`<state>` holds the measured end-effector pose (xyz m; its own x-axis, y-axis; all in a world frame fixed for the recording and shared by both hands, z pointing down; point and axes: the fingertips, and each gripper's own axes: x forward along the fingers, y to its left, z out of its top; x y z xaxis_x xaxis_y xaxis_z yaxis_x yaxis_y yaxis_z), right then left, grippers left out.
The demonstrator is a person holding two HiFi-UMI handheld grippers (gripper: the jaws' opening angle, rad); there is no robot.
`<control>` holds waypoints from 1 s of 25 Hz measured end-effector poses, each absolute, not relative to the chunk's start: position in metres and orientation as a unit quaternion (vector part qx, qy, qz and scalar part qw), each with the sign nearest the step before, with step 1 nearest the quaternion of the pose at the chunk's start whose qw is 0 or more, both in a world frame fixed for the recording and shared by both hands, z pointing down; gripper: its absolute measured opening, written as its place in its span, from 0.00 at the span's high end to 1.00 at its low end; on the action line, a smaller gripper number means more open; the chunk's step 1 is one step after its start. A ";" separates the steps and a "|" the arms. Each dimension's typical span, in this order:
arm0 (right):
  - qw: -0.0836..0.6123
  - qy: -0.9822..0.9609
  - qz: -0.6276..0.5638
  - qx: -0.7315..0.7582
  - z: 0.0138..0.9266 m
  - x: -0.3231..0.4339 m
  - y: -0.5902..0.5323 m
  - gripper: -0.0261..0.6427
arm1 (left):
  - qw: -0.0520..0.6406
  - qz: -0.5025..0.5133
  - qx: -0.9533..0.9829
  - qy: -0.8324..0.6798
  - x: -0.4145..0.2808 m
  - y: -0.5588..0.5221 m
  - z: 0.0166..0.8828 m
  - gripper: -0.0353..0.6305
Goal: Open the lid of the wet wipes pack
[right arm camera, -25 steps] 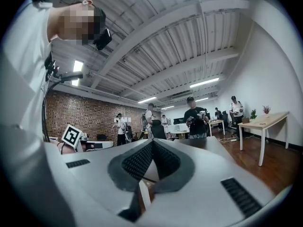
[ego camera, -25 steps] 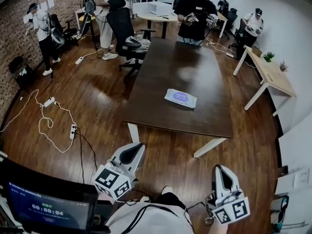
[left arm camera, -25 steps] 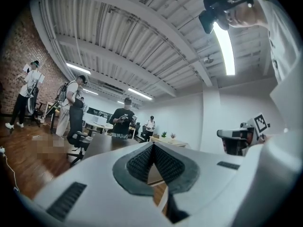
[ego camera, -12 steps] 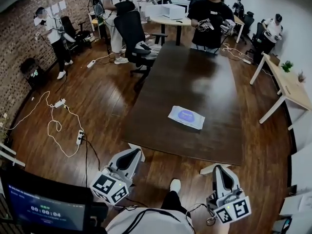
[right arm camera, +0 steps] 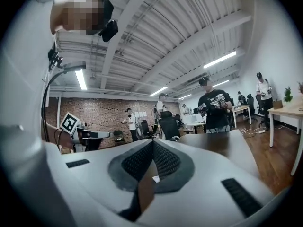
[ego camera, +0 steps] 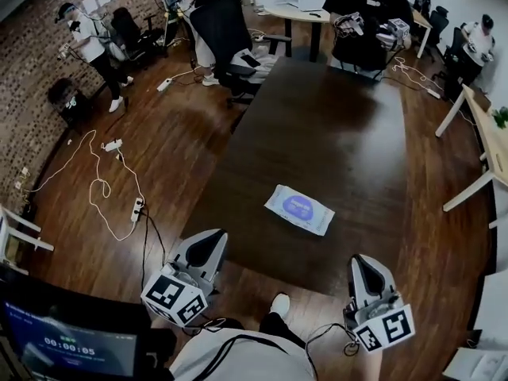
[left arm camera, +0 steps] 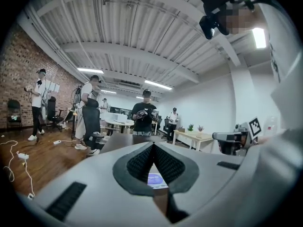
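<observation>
The wet wipes pack [ego camera: 299, 209] lies flat on the dark brown tabletop [ego camera: 333, 125], close to the edge nearest the person who holds the claws. The pack is white with a purple oval patch on top. Nothing touches it.

The left claw [ego camera: 210, 236] is low on the left side of the head view, at the near edge of the tabletop. In the left gripper view, the left claw [left arm camera: 152, 145] has its two tips pressed together with nothing between them. A bit of the pack [left arm camera: 155, 178] peeks through the little gap below the tips, far off on the tabletop.

The right claw [ego camera: 362, 262] is low on the right side, over the wood floor [ego camera: 167, 141], just short of the tabletop edge. In the right gripper view, its tips [right arm camera: 152, 144] are together too, and it holds nothing. Both claws point toward the tabletop, and the pack sits ahead, between the two.

At the far end of the tabletop stands a person in black [ego camera: 363, 18]. A black chair [ego camera: 226, 34] stands at the far left corner. White cables [ego camera: 107, 193] lie on the floor.
</observation>
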<state>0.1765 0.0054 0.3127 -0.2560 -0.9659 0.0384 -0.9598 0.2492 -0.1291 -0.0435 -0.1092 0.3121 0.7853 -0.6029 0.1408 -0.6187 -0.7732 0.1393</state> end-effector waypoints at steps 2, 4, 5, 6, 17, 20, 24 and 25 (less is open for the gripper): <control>0.018 0.798 -0.061 -0.599 0.315 0.187 -0.016 0.95 | 0.095 0.053 0.937 -0.331 -0.030 -0.122 0.316 0.94; 0.014 0.804 -0.061 -0.592 0.318 0.195 -0.036 0.95 | 0.100 0.057 0.936 -0.333 -0.019 -0.135 0.320 0.94; 0.011 0.806 -0.062 -0.588 0.319 0.198 -0.044 0.95 | 0.102 0.058 0.936 -0.333 -0.013 -0.140 0.321 0.94; 0.007 0.809 -0.065 -0.584 0.322 0.200 -0.052 0.95 | 0.103 0.059 0.935 -0.333 -0.008 -0.144 0.323 0.94; -0.106 0.828 -0.106 -0.540 0.411 0.172 -0.145 0.95 | 0.111 0.122 0.940 -0.298 0.027 -0.198 0.420 0.94; -0.156 0.825 -0.113 -0.531 0.445 0.166 -0.165 0.95 | 0.143 0.155 0.941 -0.264 0.046 -0.205 0.464 0.94; -0.210 0.822 -0.126 -0.515 0.494 0.162 -0.189 0.95 | 0.156 0.206 0.936 -0.237 0.069 -0.223 0.519 0.94; -0.218 0.820 -0.128 -0.513 0.504 0.160 -0.193 0.95 | 0.160 0.217 0.933 -0.236 0.072 -0.226 0.532 0.94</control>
<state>0.1604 -0.1931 0.5039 -0.3792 -0.7850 0.4899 -0.8970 0.4418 0.0137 0.0717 -0.2256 0.5316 0.7940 -0.3710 0.4817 -0.5105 -0.8371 0.1968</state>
